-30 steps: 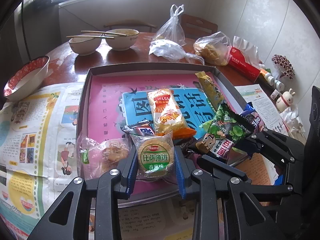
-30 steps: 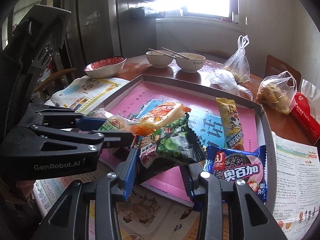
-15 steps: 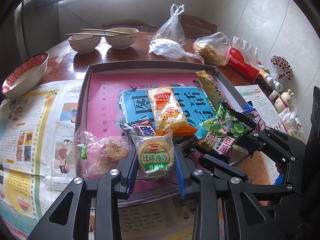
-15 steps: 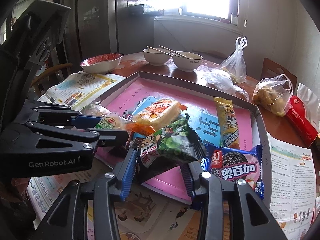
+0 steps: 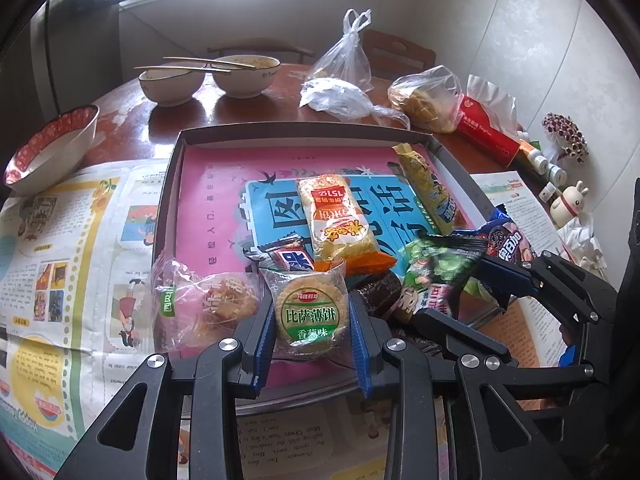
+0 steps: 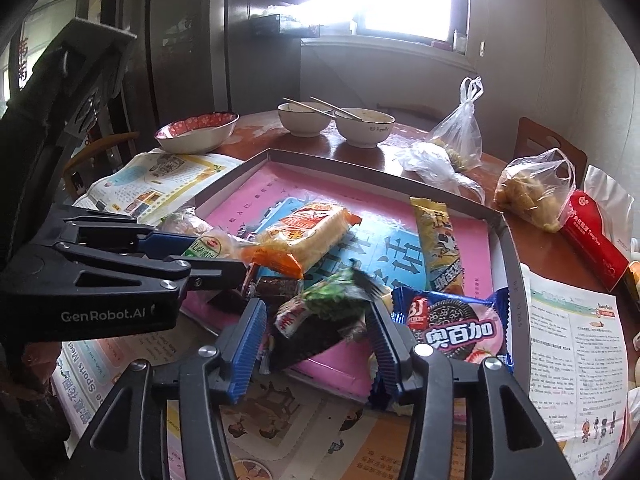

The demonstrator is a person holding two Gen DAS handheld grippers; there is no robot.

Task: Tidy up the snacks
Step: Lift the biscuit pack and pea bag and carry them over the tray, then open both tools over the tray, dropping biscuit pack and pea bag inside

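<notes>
- Snacks lie bunched at the near edge of a shallow tray [image 5: 172, 184], most of them inside it, so both tongs work right at that rim.
- Left gripper [image 5: 311, 322] is clamped on the round biscuit pack [image 5: 308, 308], blue pads pressing both sides; the grip looks like it steadies the pack just over the near rim.
- Right gripper [image 6: 316, 326] has just been opening its jaws; the green pea packet [image 6: 332, 300] sits between them, blurred, with a gap showing at the left pad, so I judge it released or sliding down onto the tray.
- Just right of that, a pink-and-blue sandwich-cookie bag [image 6: 452, 328] straddles the tray's near corner, half hanging outside; it crowds the right gripper's outer finger.
- Beside the biscuit pack, a clear-wrapped pastry [image 5: 212, 304] rests against the left rim, and small dark wrapped candies [image 5: 288, 258] lie under the pile, likely to be dragged along with any sweep.
- Farther in, an orange cracker sleeve [image 5: 340, 220] and a yellow stick pack [image 5: 428, 188] lie flat on the pink liner; the far part of the tray is bare.
- Newspaper [image 5: 60, 240] covers the table around the tray.
- Beyond, bowls with chopsticks [image 5: 208, 76], a red-rimmed bowl [image 5: 48, 148] and plastic bags [image 5: 348, 80] stand well apart from the work.
</notes>
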